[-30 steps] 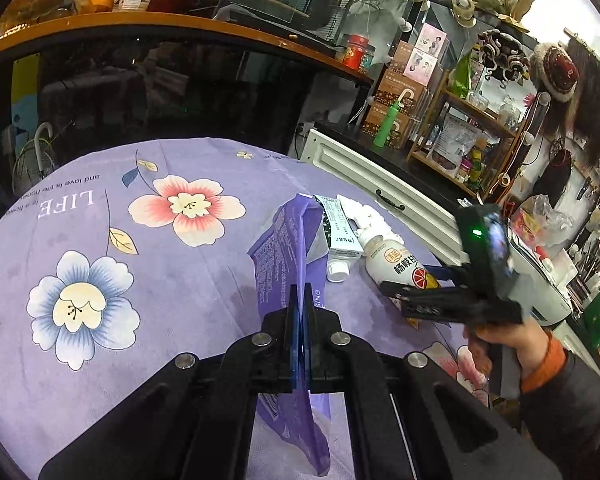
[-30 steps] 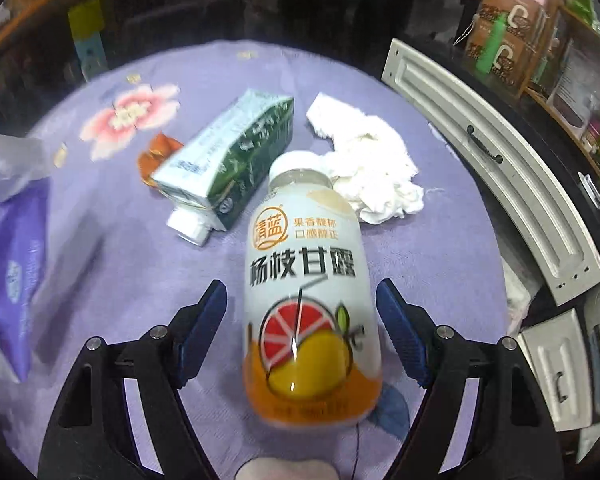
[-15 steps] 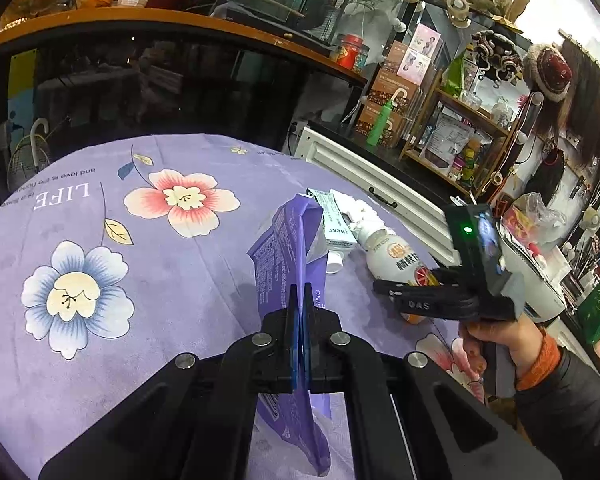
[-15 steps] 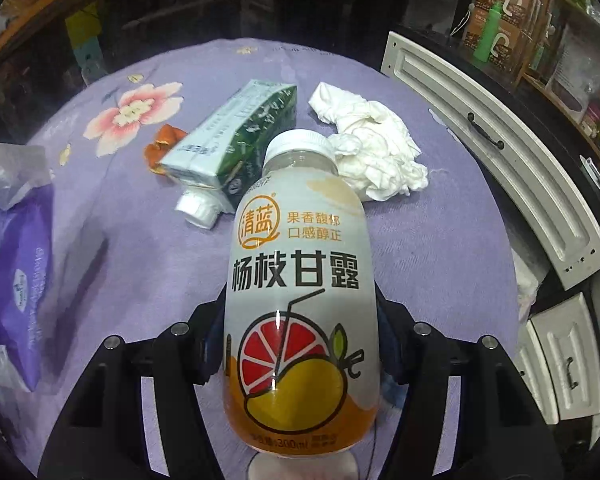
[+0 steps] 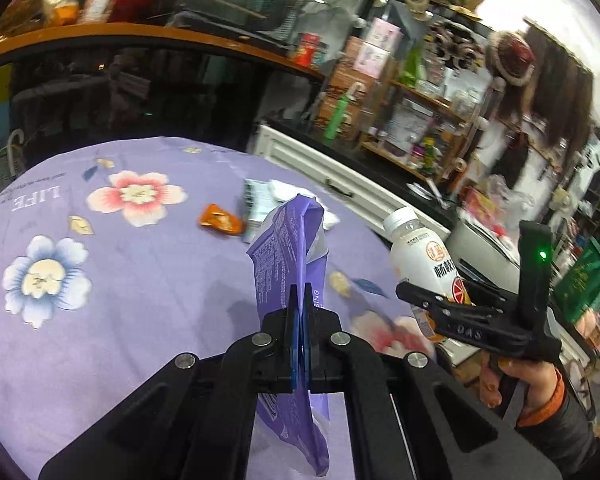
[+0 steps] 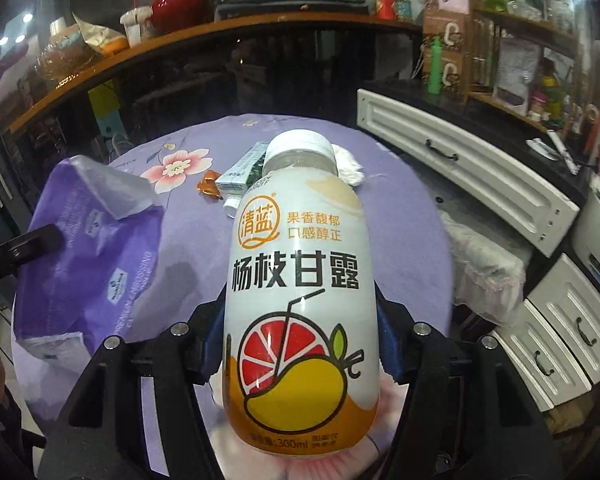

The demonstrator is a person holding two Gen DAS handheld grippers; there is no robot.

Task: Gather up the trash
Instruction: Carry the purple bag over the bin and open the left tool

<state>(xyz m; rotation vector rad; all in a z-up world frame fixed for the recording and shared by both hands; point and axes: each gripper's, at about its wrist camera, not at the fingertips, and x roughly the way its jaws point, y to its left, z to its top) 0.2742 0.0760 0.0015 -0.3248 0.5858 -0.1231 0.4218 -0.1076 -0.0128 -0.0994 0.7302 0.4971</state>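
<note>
- The left wrist view alone shows a hand (image 5: 528,380) with an orange cuff under the right gripper (image 5: 440,308); the right wrist view alone shows the bottle's (image 6: 300,280) full printed label — a grapefruit slice, a mango, a drawn straw
- The bottle is smooth white plastic, rounded, with a ribbed white cap; it hangs clear of the purple flowered tablecloth (image 5: 140,280) at the table's right edge
- Its long axis runs along the right gripper's fingers, cap at the far end and tilted upward
- Right jaws clamp the bottle's lower half between blue pads (image 6: 388,344)
- Left gripper (image 5: 300,340) is pinched tight on a glossy purple pouch (image 5: 288,256), which stands up crumpled
- Far on the cloth lie an orange wrapper (image 5: 220,220), a green carton (image 6: 240,172) and a crumpled white tissue (image 6: 350,166)
</note>
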